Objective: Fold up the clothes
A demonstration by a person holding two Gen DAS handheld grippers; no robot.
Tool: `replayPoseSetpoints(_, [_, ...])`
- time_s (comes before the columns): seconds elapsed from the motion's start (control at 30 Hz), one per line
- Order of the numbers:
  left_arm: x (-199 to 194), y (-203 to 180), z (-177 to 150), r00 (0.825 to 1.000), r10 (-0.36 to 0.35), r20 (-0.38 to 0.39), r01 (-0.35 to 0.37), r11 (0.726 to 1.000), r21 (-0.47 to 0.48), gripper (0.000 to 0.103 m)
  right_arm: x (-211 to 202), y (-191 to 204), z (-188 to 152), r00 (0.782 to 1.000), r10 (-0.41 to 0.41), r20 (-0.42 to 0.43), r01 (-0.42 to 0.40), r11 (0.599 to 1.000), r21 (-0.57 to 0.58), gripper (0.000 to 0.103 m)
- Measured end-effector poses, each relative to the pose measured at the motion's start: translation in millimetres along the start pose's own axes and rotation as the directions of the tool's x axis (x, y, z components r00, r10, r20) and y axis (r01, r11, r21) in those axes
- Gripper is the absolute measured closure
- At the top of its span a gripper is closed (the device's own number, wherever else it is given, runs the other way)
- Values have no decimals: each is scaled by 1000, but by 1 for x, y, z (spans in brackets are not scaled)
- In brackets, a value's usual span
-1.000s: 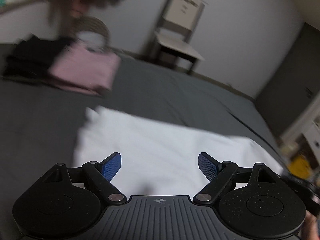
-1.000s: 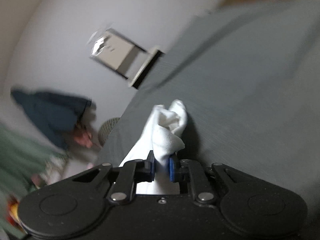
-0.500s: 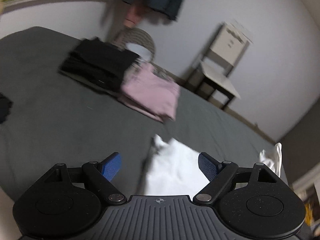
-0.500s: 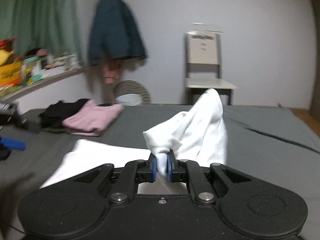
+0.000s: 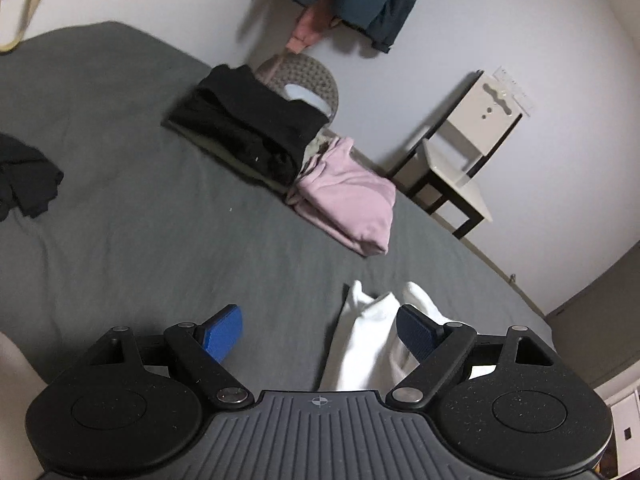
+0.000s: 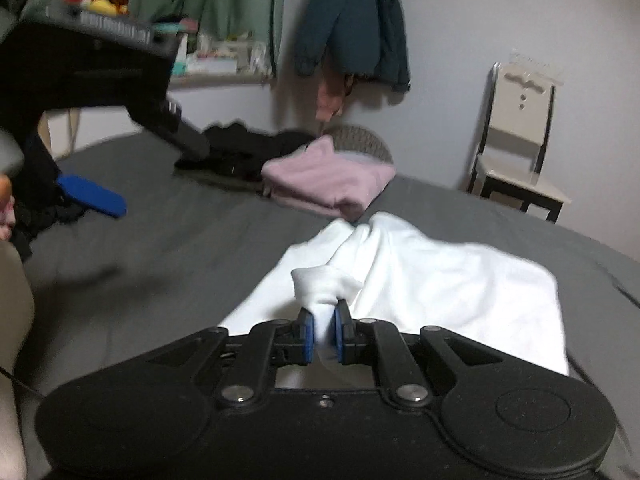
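A white garment (image 6: 460,280) lies spread on the grey bed, one bunched corner raised. My right gripper (image 6: 323,334) is shut on that bunched white fabric, low over the garment's near edge. In the left wrist view the same white garment (image 5: 372,344) shows at the lower right, partly behind one finger. My left gripper (image 5: 318,330) is open and holds nothing, hovering above the grey sheet to the left of the garment. In the right wrist view the left gripper (image 6: 92,196) appears at the far left, with one blue pad showing.
A folded pink garment (image 5: 348,204) and a folded black pile (image 5: 248,128) lie at the bed's far side. Loose black clothing (image 5: 24,180) sits at the left. A white chair (image 5: 460,168) and a woven basket (image 5: 308,84) stand beyond the bed (image 5: 140,220). Jackets (image 6: 352,20) hang on the wall.
My left gripper swung left and off the white garment, staying open. My right gripper kept its hold and carried the bunched corner down over the spread garment.
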State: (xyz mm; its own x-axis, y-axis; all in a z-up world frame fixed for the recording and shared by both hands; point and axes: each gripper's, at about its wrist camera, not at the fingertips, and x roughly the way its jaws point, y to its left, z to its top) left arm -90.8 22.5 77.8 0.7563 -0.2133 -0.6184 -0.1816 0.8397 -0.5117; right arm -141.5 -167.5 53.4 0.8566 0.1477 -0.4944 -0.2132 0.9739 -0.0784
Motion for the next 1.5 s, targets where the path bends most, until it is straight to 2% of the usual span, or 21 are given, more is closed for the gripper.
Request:
replayPoseSetpoints(0.13, [-4,5,4,1000,3,16,-3,999,-36,18,-15,4,11,997,18,72,-20,999,26,92])
replayPoseSetpoints(0.2, [-5,7,4,1000,7,16,-6,999,-46,18,-13,12,11,997,28,72,-28,1000,7,92])
replayPoseSetpoints(0.33, [-5,7,3,1000,2,15,-1,1000,-30,18,-1,20,5,998,57,26,-58,998,38,92])
replayPoseSetpoints(0.7, [-3,6,0,1000,-12,-17,12,1000,-12,18,-15,21,6,989,58,133,-70,994,81,92])
replayPoseSetpoints(0.73, [-2,6,0,1000,-12,-19,12,1000,-8,18,-17,15,8,987,59,147,-76,991,114,92])
replayPoseSetpoints(0.87, [-2,7,2,1000,-7,-22,7,1000,-19,18,-25,-22,19,976,58,211,-124,940,316,92])
replayPoseSetpoints(1.0, [0,8,2,1000,-2,-27,1,1000,-29,18,-34,-60,30,961,42,273,-179,847,500,92])
replayPoseSetpoints(1.1, [1,6,1,1000,-5,-31,5,1000,-21,18,-37,-72,34,951,23,309,-192,827,529,92])
replayPoseSetpoints(1.2, [1,5,1,1000,-7,-30,6,1000,-10,18,-15,-64,29,966,97,239,-207,843,496,92])
replayPoseSetpoints(1.27, [1,5,1,1000,-6,-29,6,1000,-11,18,5,-49,21,979,159,128,-199,875,441,92])
replayPoseSetpoints(1.33, [1,6,1,999,-2,-32,2,1000,-12,18,24,-33,9,980,200,5,-187,904,385,92])
replayPoseSetpoints(1.43, [2,8,1,999,6,-38,-6,1000,-17,18,33,-24,-3,981,186,-61,-155,927,342,92])
replayPoseSetpoints(1.5, [4,9,2,999,11,-42,-12,1000,-21,18,32,-16,-4,981,177,-74,-150,948,280,92])
